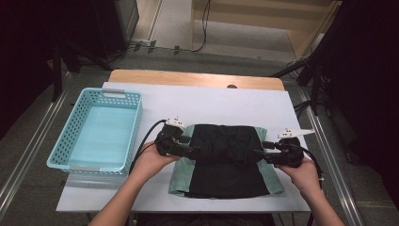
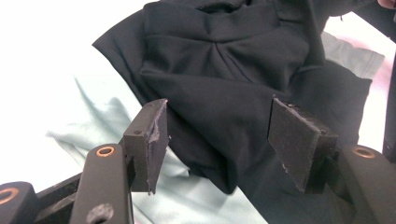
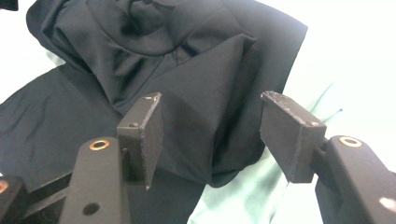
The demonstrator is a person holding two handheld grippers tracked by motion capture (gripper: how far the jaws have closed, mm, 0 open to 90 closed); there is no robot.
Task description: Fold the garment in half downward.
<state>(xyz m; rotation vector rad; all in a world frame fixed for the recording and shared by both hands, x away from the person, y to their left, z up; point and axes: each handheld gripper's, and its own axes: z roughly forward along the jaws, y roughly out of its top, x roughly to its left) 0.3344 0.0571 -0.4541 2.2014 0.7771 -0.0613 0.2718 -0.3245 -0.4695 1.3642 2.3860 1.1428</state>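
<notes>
High view, black garment between left gripper, right gripper

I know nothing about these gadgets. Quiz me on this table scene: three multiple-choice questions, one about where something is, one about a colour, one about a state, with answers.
1. Where does the basket stand?
A. At the table's left side
B. On top of the garment
C. On the floor at the right

2. What colour are the garment's side strips?
A. Red
B. Pale green
C. Yellow

3. How do the jaws of the left gripper stand?
A. Shut on a basket handle
B. Apart, with nothing pinched
C. Clamped on a cable

Answers:
1. A: the high view shows it on the white cover left of the cloth.
2. B: pale green shows along both edges of the black middle.
3. B: the left gripper view shows both pads apart, the black fabric lying free beyond them; the right gripper stands likewise.
</notes>
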